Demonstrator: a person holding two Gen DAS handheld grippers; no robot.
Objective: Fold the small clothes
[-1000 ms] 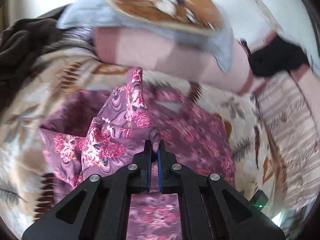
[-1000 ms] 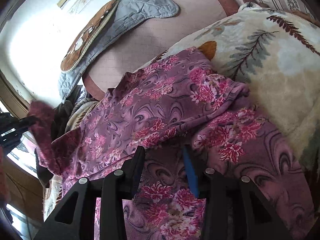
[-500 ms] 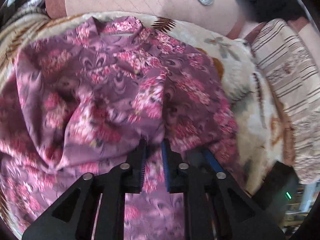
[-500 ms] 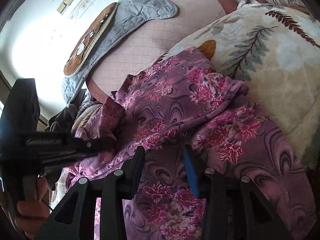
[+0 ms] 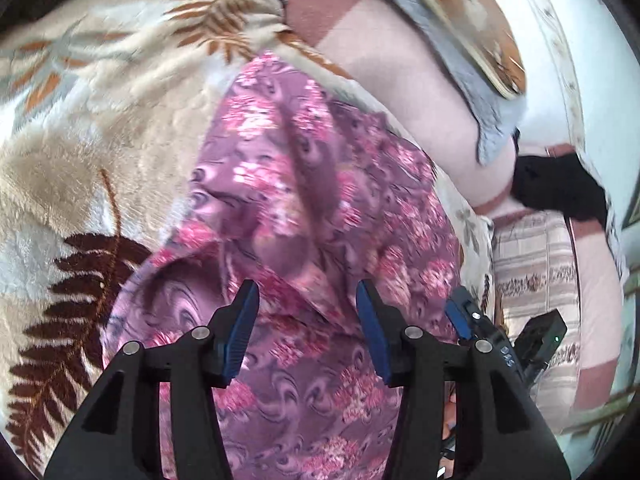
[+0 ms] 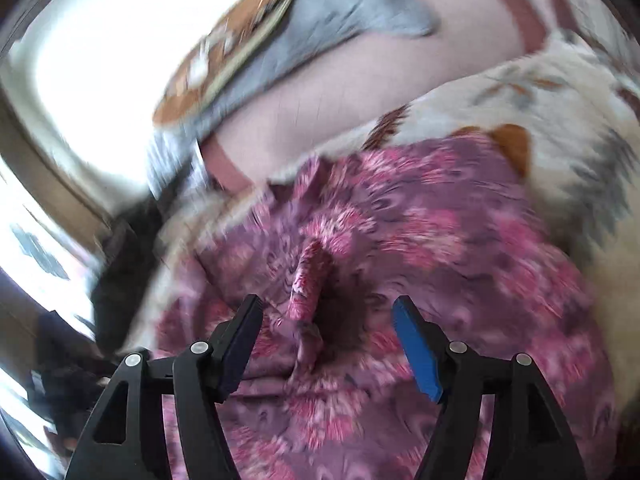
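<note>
A purple garment with pink flowers lies folded lengthwise on a cream blanket with leaf prints. My left gripper is open and empty just above the garment's near part. In the right wrist view the same garment lies bunched with a raised fold in the middle. My right gripper is open and empty, its jaws standing either side of that fold. The right gripper's blue pad also shows at the right of the left wrist view. Both views are motion-blurred.
A pink bolster runs along the far edge of the blanket, with a grey quilted cushion with a brown round patch on it. A striped pillow and a black cloth lie at the right.
My left gripper carried a part of the garment over, laid it down and opened. My right gripper, open before, opened wider and shifted over the bunched fold. The garment is narrower now.
</note>
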